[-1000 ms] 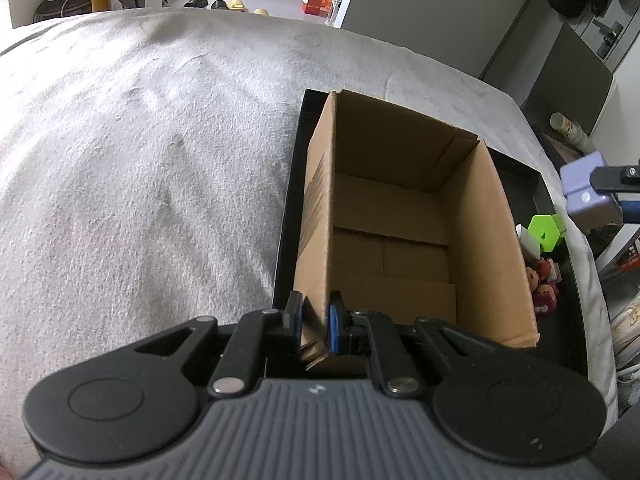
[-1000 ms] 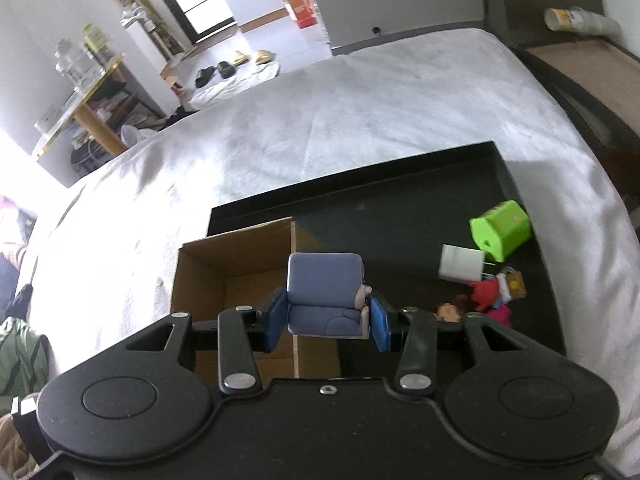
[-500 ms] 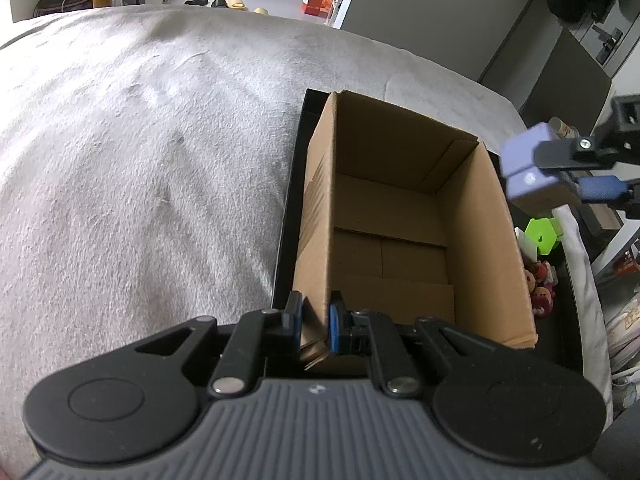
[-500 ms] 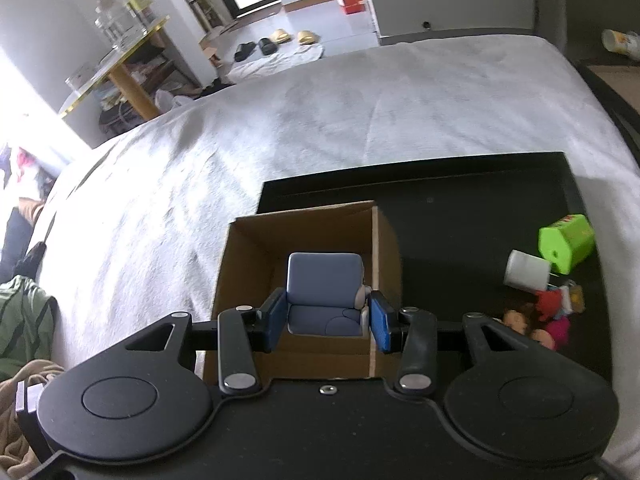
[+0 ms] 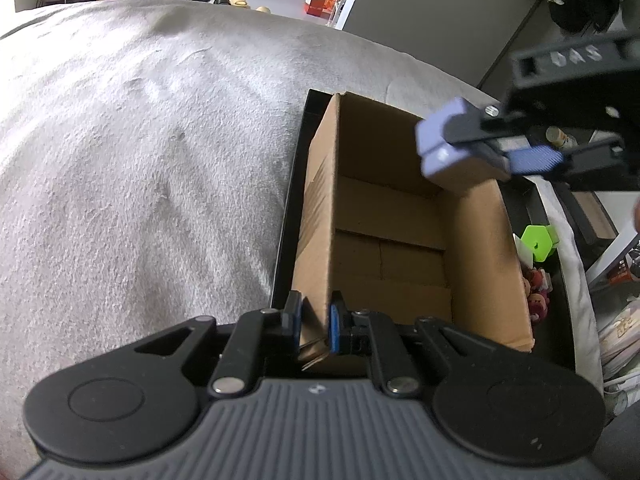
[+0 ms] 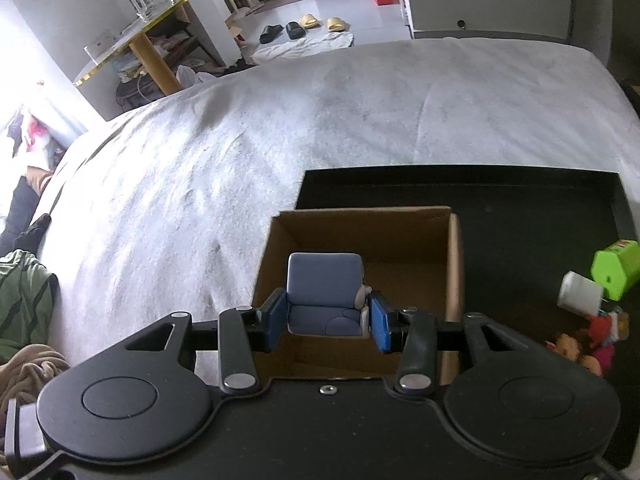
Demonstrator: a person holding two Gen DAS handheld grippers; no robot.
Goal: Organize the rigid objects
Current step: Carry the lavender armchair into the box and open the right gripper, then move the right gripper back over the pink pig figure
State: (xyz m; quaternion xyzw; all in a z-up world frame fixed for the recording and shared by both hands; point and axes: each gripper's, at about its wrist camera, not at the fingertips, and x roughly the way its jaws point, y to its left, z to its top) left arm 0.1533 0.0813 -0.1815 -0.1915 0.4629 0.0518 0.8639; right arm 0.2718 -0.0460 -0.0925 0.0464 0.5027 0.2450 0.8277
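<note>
Brown corrugated cardboard box (image 5: 404, 240) is sitting open-topped at the left end of a black tray (image 6: 532, 208), which is lying on a bed covered with a pale grey blanket (image 5: 140, 152). The left gripper (image 5: 314, 324) is pinching the box's near left wall at the corner, its blue-padded jaws drawn narrow with the cardboard edge between them. The right gripper (image 6: 328, 318) is holding a small blue toy armchair (image 6: 326, 292) by its two sides, jaws closed against the armrests, and is hovering over the open box; in the left wrist view the same armchair (image 5: 448, 148) is hanging above the box's far right corner, clear of the cardboard. The box interior is showing only its folded bottom flaps. On the tray to the right of the box, a bright green hexagonal block (image 6: 614, 268) is lying just beside a white cylinder-like piece (image 6: 580, 294), and near them a cluster of small red and pink toy figures (image 6: 592, 344) is resting; what the figures are cannot be told. Beyond the bed, slippers (image 6: 304, 26) are lying on the floor and a round yellow-legged table (image 6: 140, 44) is standing by the wall.
</note>
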